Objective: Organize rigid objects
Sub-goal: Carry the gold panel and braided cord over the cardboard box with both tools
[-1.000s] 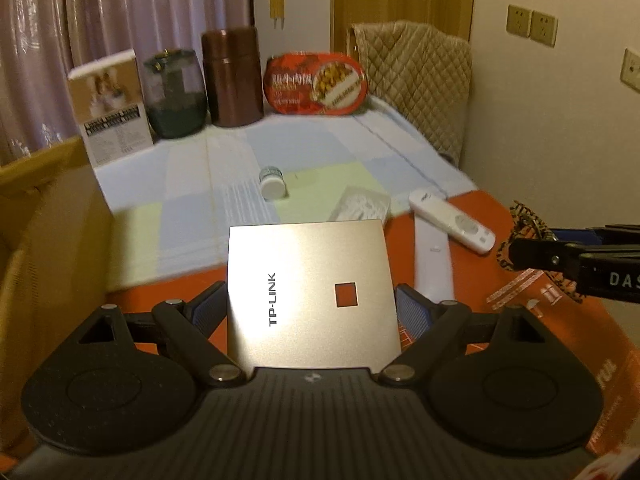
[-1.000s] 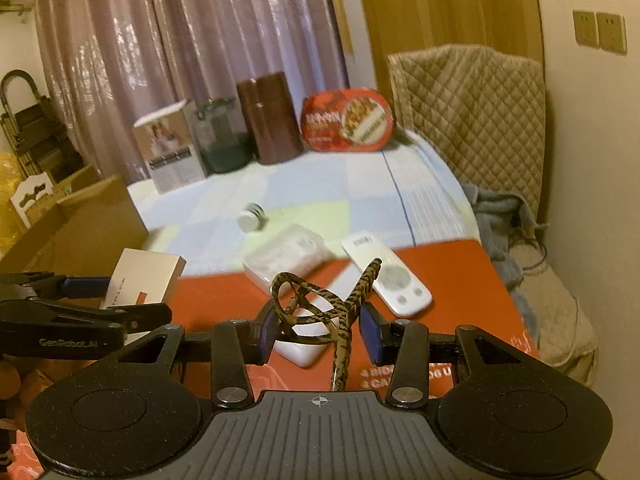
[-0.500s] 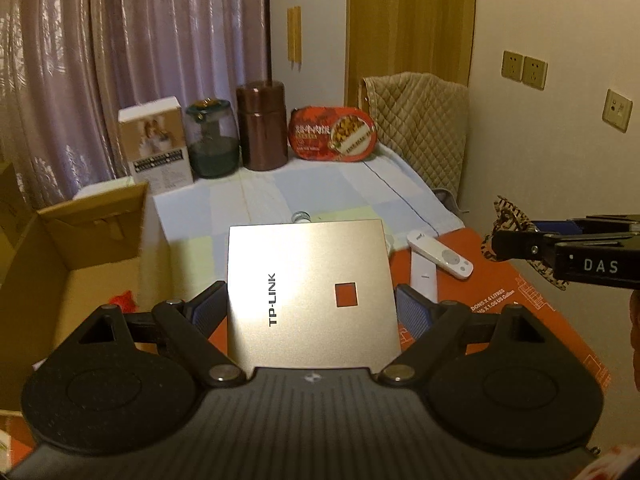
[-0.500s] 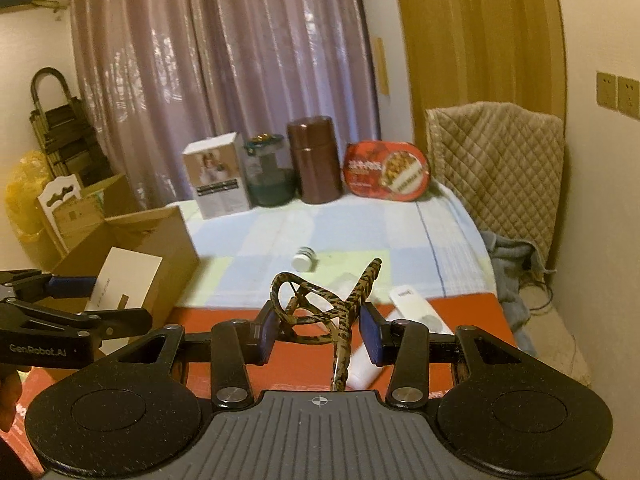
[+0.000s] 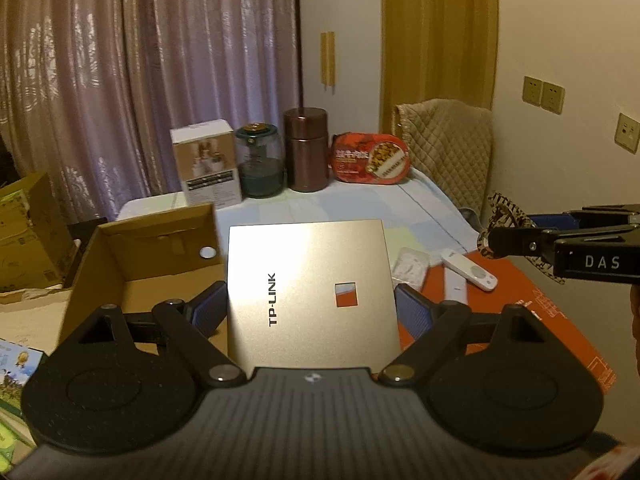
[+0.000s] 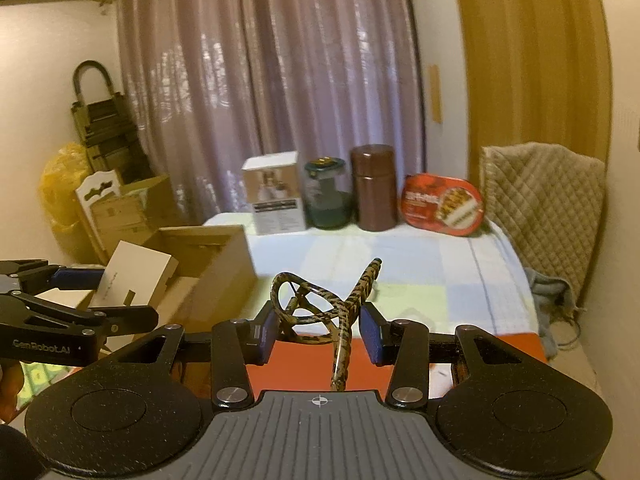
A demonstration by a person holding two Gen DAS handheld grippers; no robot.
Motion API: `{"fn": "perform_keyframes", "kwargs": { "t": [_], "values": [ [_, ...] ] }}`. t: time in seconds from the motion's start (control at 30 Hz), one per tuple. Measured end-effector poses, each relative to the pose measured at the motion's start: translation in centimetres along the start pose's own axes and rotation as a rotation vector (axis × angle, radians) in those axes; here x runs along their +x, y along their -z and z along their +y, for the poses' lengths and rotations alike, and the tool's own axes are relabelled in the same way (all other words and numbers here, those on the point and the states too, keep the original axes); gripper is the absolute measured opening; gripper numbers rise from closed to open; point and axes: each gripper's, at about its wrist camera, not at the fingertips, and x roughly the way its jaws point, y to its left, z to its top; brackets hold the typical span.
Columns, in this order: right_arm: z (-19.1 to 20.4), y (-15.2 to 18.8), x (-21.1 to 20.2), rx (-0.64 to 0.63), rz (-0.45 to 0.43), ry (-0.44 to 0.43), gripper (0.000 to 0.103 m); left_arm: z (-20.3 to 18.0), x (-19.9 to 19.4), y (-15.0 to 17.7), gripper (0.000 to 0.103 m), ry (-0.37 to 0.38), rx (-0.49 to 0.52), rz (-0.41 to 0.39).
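Observation:
My left gripper is shut on a flat gold TP-LINK box and holds it in the air, beside an open cardboard box at the left. My right gripper is shut on a pair of leopard-print glasses, held above the red mat. In the right wrist view the left gripper and the TP-LINK box hang over the cardboard box. In the left wrist view the right gripper shows at the right with the glasses.
A white remote and a clear plastic packet lie on the red mat. At the table's back stand a white carton, a glass jar, a brown canister and a red tin. A quilted chair is right.
Both grippers have risen with their loads. The left one has moved left, so the open cardboard box now lies beside it. Both grips are unchanged.

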Motion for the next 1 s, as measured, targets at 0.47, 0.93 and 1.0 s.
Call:
{"fn": "perform_keyframes", "kwargs": {
  "t": [0.47, 0.93, 1.0],
  "values": [
    [7.1, -2.0, 2.6, -0.086, 0.013, -0.112, 0.04, 7.1, -3.4, 0.9, 0.086, -0.097, -0.052, -0.011],
    [12.2, -0.9, 8.3, -0.103, 0.07, -0.202, 0.04, 12.8, -3.4, 2.4, 0.086, -0.165, -0.09, 0.022],
    [12.4, -0.6, 9.3, -0.098, 0.08, -0.213, 0.04, 13.3, -3.1, 2.6, 0.086, -0.171, -0.092, 0.029]
  ]
}}
